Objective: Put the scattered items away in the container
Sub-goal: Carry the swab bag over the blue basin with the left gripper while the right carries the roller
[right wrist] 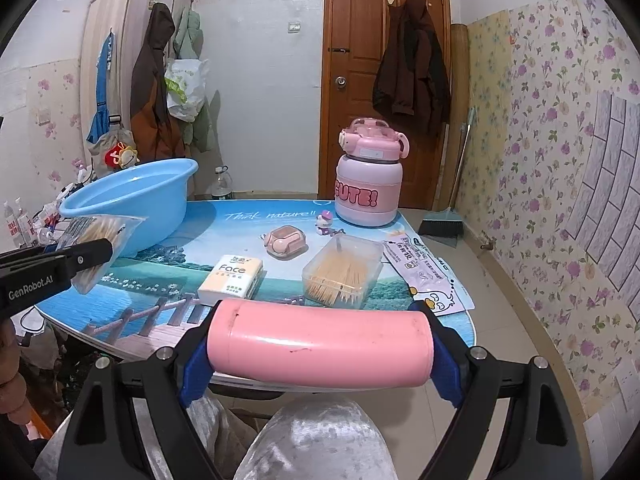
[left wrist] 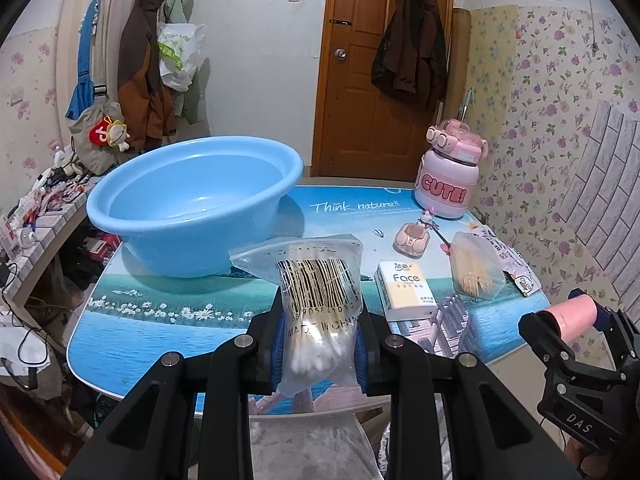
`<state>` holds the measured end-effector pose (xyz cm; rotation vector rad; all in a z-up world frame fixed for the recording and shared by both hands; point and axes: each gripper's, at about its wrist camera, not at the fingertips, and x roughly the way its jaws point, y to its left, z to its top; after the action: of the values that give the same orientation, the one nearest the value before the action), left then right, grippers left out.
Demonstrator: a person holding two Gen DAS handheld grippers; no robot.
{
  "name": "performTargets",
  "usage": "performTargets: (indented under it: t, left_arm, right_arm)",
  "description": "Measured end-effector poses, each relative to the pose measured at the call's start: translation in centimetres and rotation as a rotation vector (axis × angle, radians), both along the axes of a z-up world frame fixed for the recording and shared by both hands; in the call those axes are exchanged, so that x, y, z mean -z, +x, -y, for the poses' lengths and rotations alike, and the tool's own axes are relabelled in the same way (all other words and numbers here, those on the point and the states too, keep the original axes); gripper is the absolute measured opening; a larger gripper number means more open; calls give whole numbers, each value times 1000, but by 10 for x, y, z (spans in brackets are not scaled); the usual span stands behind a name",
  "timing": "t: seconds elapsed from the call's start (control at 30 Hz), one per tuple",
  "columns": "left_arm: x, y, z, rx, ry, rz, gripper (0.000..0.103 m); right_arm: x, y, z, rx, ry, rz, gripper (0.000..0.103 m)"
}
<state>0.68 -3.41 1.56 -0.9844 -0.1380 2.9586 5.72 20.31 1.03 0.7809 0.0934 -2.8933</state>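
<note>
My left gripper (left wrist: 320,354) is shut on a clear plastic bag of cotton swabs (left wrist: 318,300), held upright above the table's near edge. The light blue basin (left wrist: 192,204) stands empty at the table's back left, beyond the bag. My right gripper (right wrist: 320,354) is shut on a pink cylinder (right wrist: 320,346), clamped end to end and lying crosswise. That cylinder (left wrist: 570,314) shows at the right in the left wrist view. On the table lie a Face tissue pack (right wrist: 231,279), a clear box of toothpicks (right wrist: 343,270), a pink case (right wrist: 283,241), a small figurine (right wrist: 325,223) and a printed packet (right wrist: 428,276).
A pink "CUTE!" bottle (right wrist: 368,184) stands at the table's back right. The table (left wrist: 160,328) bears a seaside print. Coats hang on the door and wall behind. A cluttered shelf (left wrist: 36,216) lies left. A person's knees (right wrist: 312,440) are below the near edge.
</note>
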Motion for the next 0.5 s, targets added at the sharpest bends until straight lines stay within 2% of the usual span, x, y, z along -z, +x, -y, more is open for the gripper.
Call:
performTargets:
  t: [0.5]
  left_arm:
    - [-16,-2,14,-39,-5,-30,26]
  right_arm:
    - [-25,-6,8,-32,-7,-58,89]
